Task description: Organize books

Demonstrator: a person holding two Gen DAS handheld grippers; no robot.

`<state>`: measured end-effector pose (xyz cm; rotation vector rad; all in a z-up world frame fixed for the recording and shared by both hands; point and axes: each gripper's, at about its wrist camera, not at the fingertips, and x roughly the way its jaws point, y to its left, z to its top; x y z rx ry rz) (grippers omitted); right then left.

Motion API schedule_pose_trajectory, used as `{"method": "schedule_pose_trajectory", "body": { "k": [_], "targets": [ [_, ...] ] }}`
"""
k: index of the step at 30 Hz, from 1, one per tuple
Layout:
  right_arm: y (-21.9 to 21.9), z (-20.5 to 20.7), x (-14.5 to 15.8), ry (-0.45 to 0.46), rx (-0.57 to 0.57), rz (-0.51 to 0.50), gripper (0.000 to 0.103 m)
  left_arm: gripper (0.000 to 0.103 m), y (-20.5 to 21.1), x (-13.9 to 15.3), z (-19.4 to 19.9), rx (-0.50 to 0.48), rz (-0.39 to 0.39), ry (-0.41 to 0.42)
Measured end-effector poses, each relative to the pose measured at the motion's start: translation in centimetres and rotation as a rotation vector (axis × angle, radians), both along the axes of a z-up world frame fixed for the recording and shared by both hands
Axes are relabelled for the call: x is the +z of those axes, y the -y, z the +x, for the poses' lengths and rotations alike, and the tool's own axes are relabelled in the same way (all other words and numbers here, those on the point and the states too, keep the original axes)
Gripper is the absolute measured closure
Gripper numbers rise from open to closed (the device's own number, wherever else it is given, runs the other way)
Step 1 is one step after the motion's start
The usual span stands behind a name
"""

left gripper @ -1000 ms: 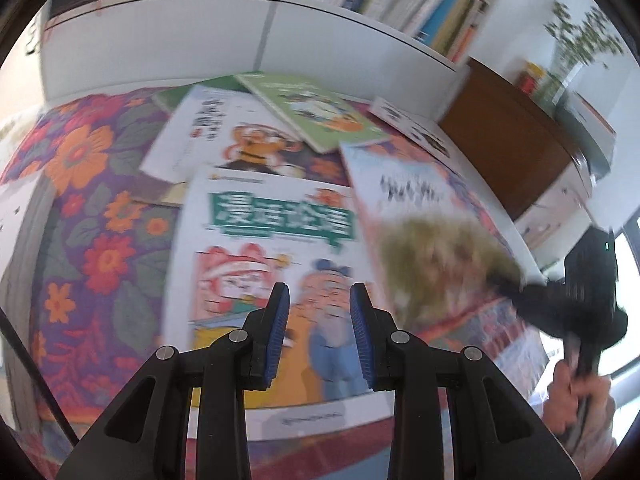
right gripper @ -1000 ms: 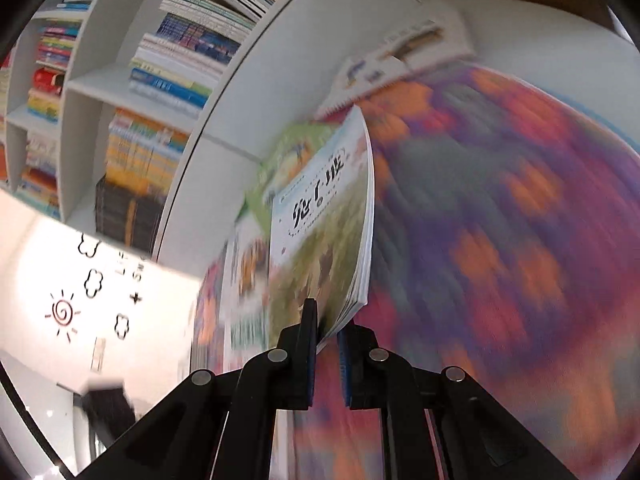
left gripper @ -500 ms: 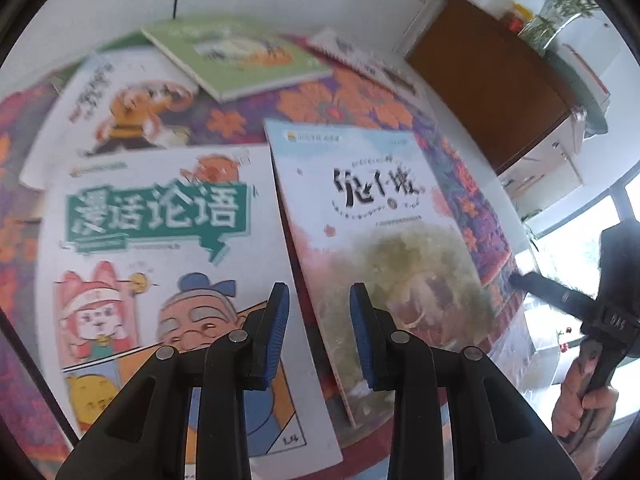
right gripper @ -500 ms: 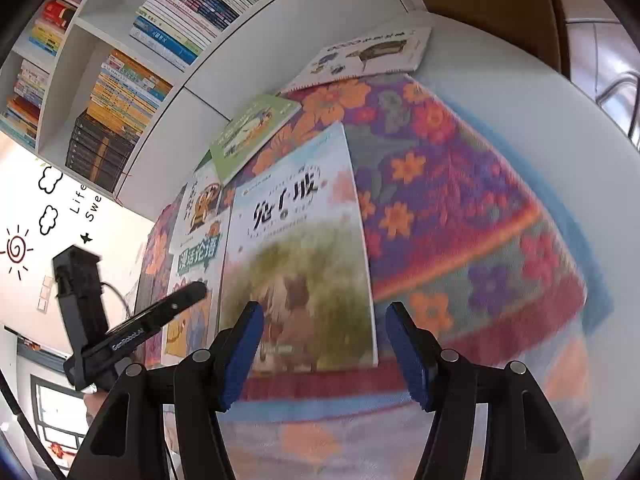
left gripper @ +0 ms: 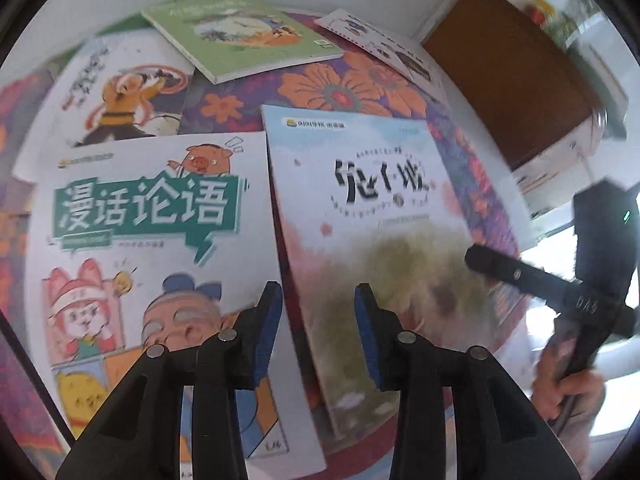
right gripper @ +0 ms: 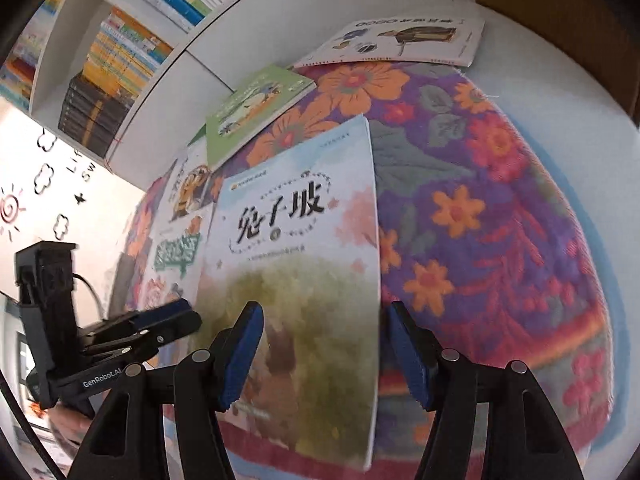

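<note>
The rabbit book [right gripper: 304,264], thin, light and floppy, lies flat at frame centre; its near edge suits gripping. The right claw [right gripper: 324,352] gapes wide and empty, while the left claw [left gripper: 316,328], narrower, has just been opening, holding nothing.

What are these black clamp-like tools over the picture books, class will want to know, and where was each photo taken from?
A person holds a two-finger gripper in each hand; no robot arm is involved. Each gripper carries a wide-angle camera looking along its fingers. One picture comes from the left gripper, the other from the right gripper. Both stand open and hold nothing; the left one's jaws have just been opening slightly. On the flowered cloth lie several picture books: a pale blue book beside a green-titled comic book, a green book, an orange-figure book and a white booklet. Each view also catches the other gripper at its edge.
</note>
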<state>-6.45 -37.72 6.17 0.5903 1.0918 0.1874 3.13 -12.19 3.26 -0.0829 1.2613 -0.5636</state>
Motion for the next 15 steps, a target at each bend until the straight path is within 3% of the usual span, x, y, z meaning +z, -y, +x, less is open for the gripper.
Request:
{"method": "schedule_pose_trajectory", "body": {
  "k": [3, 4, 9, 12, 15],
  "targets": [
    [0.6, 0.6, -0.2, -0.012, 0.013, 0.04, 0.04, 0.069, 0.8, -1.3, 1.1, -0.031, -0.048, -0.099],
    [0.7, 0.7, -0.2, -0.015, 0.012, 0.041, 0.04, 0.068, 0.8, -1.4, 1.3, -0.02, -0.085, -0.099],
    [1.4, 0.7, -0.4, -0.021, 0.016, 0.098, 0.039, 0.069, 0.3, -1.6, 0.8, -0.011, -0.121, -0.107],
    [1.0, 1.1, -0.3, -0.02, 0.048, 0.072, 0.039, 0.082, 0.1, -1.4, 0.4, 0.004, -0.091, -0.079],
    [1.5, 1.4, -0.7, -0.014, 0.009, 0.108, 0.044, 0.082, 0.4, -0.9, 0.2, -0.004, -0.049, -0.044]
  ]
}}
